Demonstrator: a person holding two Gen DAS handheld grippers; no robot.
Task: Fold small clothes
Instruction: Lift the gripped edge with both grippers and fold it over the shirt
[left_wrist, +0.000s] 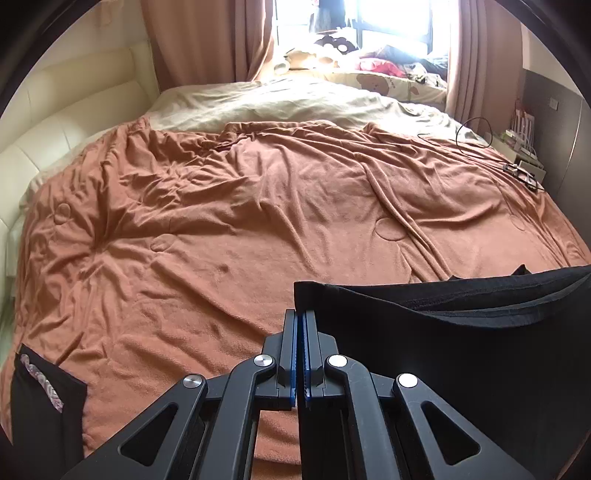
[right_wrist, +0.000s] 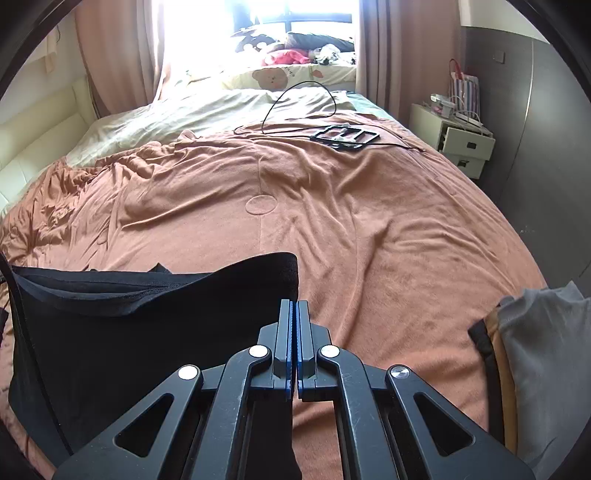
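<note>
**Mia:** What is each gripper doing?

**Ben:** The left gripper (left_wrist: 300, 314) has its jaws pressed together on one top corner of the black garment (left_wrist: 461, 350). The right gripper (right_wrist: 294, 304) is pinched tight on the other top corner (right_wrist: 288, 273). The cloth is stretched between them and hangs down over the orange blanket (left_wrist: 240, 221).

**Mia:** Where is the cloth in each view?

**Ben:** In the left wrist view it fills the space from 3 to 5 o'clock. In the right wrist view it sits from 7 to 9 o'clock.

**Mia:** What could go wrong?

**Ben:** I think each pinch only has a little bit of the edge. If one hand pulls away too hard, a corner could slip out. Then the cloth drops in a heap.

**Mia:** Anything else?

**Ben:** The top edge sags in the middle. If they lay it down like that, it may land with wrinkles, and the fold comes out crooked. The blanket is bumpy too, so the cloth may not lie flat.

**Mia:** What about other stuff on the bed?

**Ben:** There is a grey cloth (right_wrist: 546, 354) at 4 o'clock in the right wrist view, and another dark cloth (left_wrist: 44, 402) at 8 o'clock in the left wrist view. A wide swing could drag those along. The black cable (right_wrist: 295, 107) at 12 o'clock is far away, so I don't worry about it.
</note>
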